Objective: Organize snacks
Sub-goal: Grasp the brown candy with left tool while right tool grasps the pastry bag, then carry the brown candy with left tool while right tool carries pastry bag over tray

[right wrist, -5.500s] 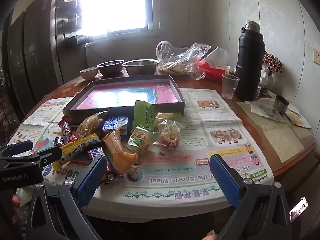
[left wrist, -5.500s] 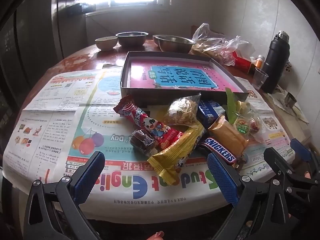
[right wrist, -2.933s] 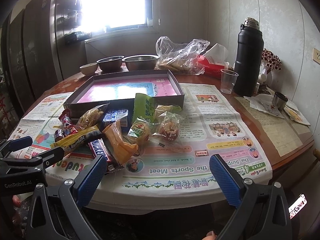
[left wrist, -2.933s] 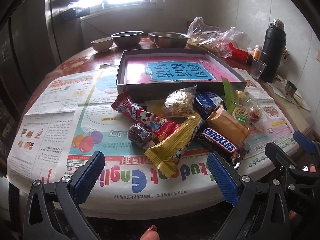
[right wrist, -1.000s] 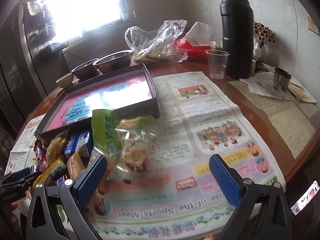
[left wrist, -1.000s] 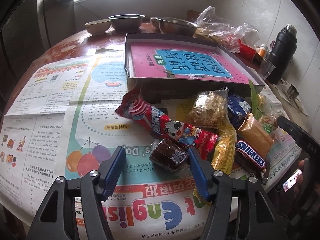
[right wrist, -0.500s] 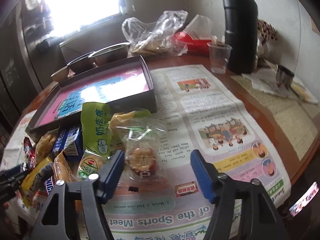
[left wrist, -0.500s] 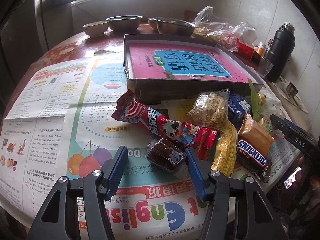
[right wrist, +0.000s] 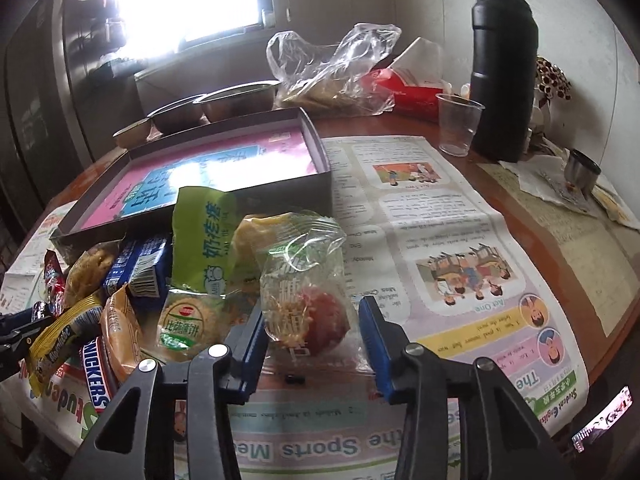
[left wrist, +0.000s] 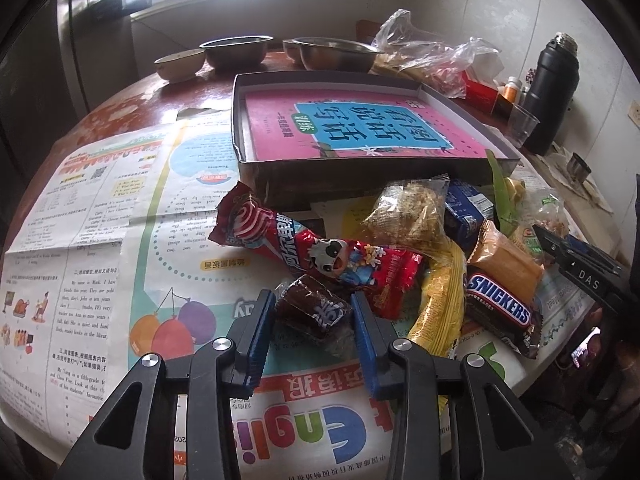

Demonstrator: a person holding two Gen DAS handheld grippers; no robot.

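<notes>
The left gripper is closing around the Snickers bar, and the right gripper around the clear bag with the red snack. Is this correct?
Not quite. In the left wrist view the left gripper brackets the small dark brown wrapped cake; the Snickers bar lies apart, to its right. The right gripper does bracket the clear bag.

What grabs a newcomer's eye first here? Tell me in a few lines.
The heap of bright snack packets on the newspaper, with the red cow-print wrapper and the Snickers bar loudest. Behind it lies the shallow box lined in pink. The left gripper straddles a dark brown wrapped snack, and the right gripper brackets a clear packet with a red sweet.
</notes>
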